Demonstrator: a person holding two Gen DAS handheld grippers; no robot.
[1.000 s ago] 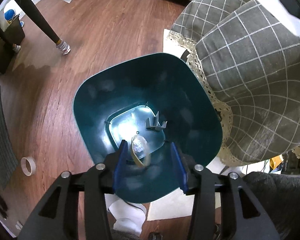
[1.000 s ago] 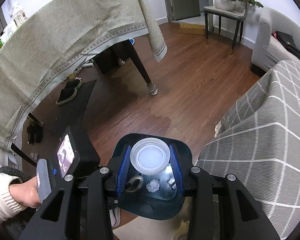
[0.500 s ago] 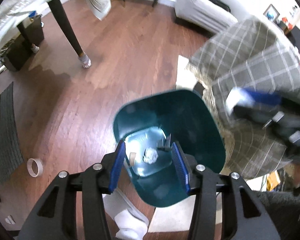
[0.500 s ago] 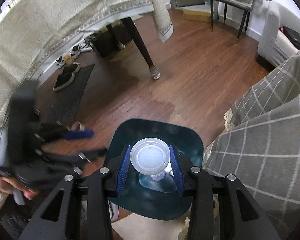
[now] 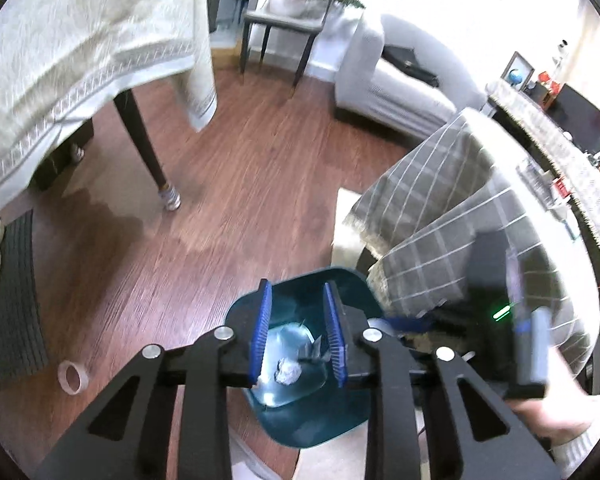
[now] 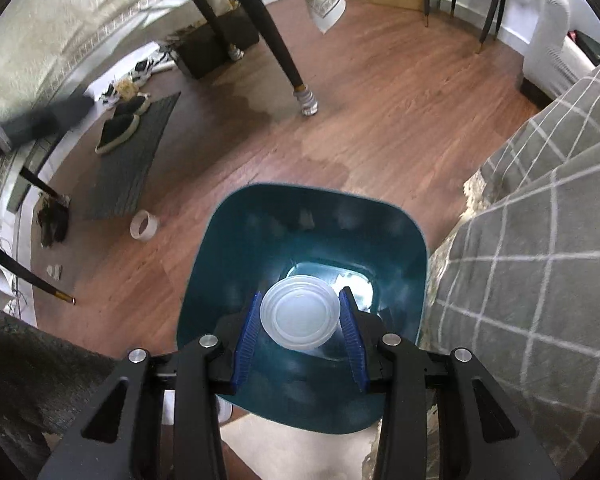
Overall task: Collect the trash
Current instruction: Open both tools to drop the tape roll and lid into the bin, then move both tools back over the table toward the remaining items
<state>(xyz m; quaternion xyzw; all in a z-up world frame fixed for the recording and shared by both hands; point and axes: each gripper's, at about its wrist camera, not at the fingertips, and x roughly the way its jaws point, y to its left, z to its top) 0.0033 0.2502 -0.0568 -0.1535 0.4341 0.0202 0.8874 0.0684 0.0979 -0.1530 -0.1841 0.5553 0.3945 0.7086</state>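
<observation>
Right wrist view: the right claw [image 6: 300, 334] grips a round translucent plastic lid [image 6: 299, 311] between its 2 blue ribbed fingers [image 6: 247, 338], holding it flat over the mouth of the dark teal plastic trash bin [image 6: 228, 264]. That bin stands on the brown wooden floor [image 6: 380, 120], just beside a grey checked fabric sofa cover [image 6: 532, 256] on its right. A roll of pale tape [image 6: 144, 225] lies on the floor to the bin's left, near a dark ribbed floor mat [image 6: 136, 152] carrying a pair of dark slippers [image 6: 120, 124]. Farther off, a black desk leg [image 6: 276, 40] stands under a cream patterned tablecloth [image 6: 80, 8].

Left wrist view: the left claw [image 5: 298, 334] hangs above the bin [image 5: 320, 424] with its fingers [image 5: 260, 332] parted and nothing between them. Below, on the bin's lit bottom, sits a crumpled white paper ball [image 5: 288, 370]. The tape roll [image 5: 73, 377] lies on the floor to the left. At the right edge the right claw's body appears blurred.
</observation>
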